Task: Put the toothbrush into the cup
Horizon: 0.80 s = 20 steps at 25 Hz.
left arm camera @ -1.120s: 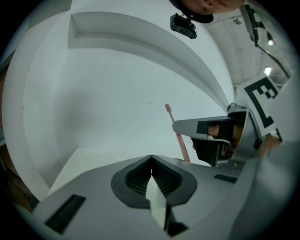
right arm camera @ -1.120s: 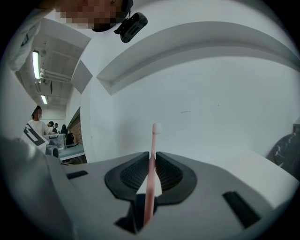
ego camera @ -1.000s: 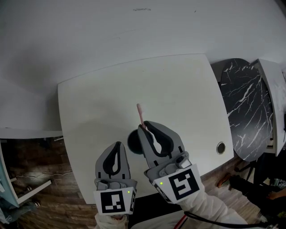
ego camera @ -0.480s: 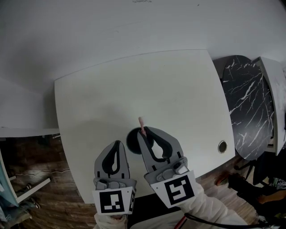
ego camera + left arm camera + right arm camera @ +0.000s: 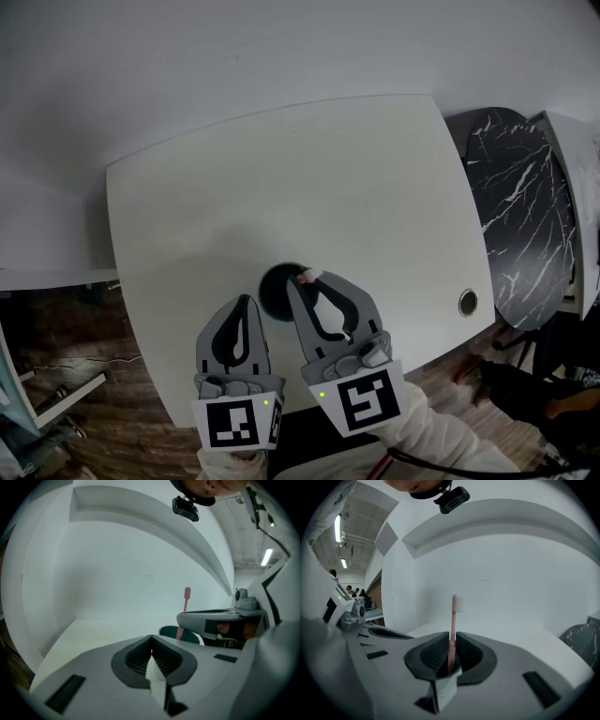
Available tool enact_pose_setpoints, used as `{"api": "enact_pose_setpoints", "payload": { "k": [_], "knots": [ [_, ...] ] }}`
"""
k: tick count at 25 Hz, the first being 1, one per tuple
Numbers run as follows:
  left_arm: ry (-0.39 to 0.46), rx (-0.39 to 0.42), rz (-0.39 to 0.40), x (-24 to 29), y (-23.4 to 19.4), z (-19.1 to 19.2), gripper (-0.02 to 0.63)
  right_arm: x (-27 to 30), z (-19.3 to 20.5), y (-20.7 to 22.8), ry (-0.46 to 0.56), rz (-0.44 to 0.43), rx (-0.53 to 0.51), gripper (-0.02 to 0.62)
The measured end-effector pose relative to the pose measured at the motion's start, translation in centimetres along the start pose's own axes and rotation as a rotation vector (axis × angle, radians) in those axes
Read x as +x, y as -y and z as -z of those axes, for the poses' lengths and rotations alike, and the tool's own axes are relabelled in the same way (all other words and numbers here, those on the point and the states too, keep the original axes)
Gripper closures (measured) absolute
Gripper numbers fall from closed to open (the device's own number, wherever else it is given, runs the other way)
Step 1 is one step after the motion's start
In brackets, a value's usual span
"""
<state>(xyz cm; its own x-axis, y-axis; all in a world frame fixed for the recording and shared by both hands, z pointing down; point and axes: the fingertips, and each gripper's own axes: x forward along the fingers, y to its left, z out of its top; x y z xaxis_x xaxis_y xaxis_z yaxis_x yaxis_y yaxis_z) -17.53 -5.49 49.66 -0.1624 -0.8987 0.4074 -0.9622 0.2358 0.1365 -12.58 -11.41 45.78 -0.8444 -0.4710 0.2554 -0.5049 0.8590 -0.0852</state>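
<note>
A dark round cup (image 5: 277,292) stands on the white table (image 5: 309,187) near its front edge. My right gripper (image 5: 307,280) is shut on a pink toothbrush (image 5: 305,276), which it holds upright over the cup's right rim. In the right gripper view the brush (image 5: 453,620) rises bristle end up from between the pads. From the left gripper view, the brush (image 5: 184,607) descends towards the teal cup (image 5: 171,633), its lower end hidden. My left gripper (image 5: 247,304) is shut and empty, just left of and nearer than the cup.
A black marble-patterned round table (image 5: 518,211) stands close at the right. A round cable hole (image 5: 467,302) sits in the white table's front right corner. White walls rise behind the table, and wooden floor (image 5: 66,328) shows at the left.
My right gripper has sunk with the toothbrush, so much less of the brush shows above the jaws over the cup. My left gripper has kept still.
</note>
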Motion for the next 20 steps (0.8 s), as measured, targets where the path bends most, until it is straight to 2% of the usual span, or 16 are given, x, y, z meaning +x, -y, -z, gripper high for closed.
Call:
{"api": "enact_pose_setpoints", "payload": {
  "k": [20],
  "knots": [
    [-0.005,-0.009,-0.003,-0.5,-0.1,0.6,0.597,0.1,1.3,-0.2,-0.060,0.010,-0.046,0.545]
  ]
}}
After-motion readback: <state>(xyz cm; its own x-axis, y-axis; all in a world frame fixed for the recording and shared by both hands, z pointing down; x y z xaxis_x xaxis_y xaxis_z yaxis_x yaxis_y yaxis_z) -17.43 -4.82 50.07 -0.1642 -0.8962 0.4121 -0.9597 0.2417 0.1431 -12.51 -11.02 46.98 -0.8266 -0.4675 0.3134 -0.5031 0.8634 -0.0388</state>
